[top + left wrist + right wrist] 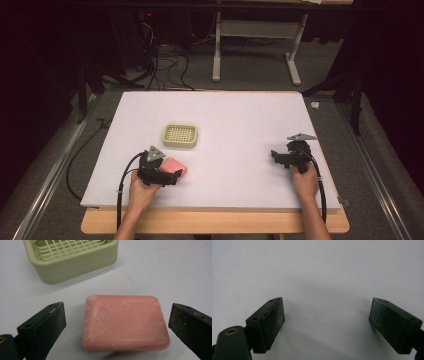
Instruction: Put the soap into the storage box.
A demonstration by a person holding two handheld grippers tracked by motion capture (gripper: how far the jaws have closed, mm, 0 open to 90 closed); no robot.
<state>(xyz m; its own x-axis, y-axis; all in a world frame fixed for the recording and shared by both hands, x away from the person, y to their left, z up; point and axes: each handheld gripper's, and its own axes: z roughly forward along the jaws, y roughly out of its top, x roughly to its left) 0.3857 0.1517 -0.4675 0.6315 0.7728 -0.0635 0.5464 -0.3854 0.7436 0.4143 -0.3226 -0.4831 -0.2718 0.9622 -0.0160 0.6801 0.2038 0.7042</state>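
A pink bar of soap [174,166] [124,322] lies flat on the white table cover [235,130], near its front left. My left gripper [169,176] [117,322] is open with one jaw on each side of the soap, a small gap left on both sides. Just beyond the soap stands a pale green soap dish [180,135] [75,257] with a grid insert, nothing in it. My right gripper [278,157] [327,315] is open over bare cover at the front right, holding nothing.
The cover lies on a wooden table [215,222] whose front edge shows below it. Behind the table are a white frame's legs [255,55] and cables [165,65] on the floor. A dark cable [80,155] runs along the table's left side.
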